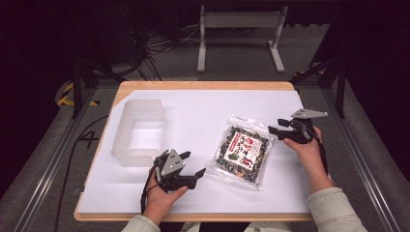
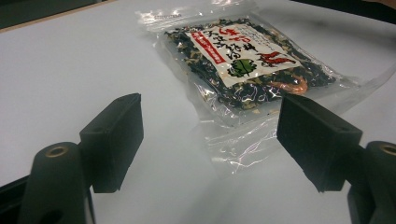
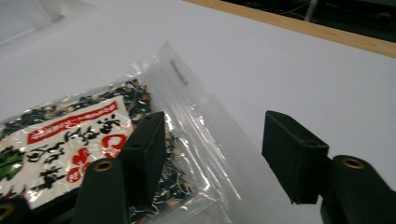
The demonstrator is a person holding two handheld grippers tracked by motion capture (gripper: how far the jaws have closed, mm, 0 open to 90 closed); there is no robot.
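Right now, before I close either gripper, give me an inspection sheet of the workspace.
Surface: wooden table under a white sheet, flat.
Job's things: sealed clear packet of dark dried food lying flat; translucent bin at the left, empty.
Clutter: nothing seen.
Grippers: left gripper open beside the packet's near corner; right gripper open at its far corner.
Cables: one trails from each gripper; a tangle on the floor beyond.
Surroundings: grey floor, white stand, dark room.

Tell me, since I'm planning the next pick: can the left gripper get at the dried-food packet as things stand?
Probably yes. The left gripper is open beside the dried-food packet's near clear edge, pointing at it, with bare white table cover between. The right gripper hovers open at the far corner, apart.
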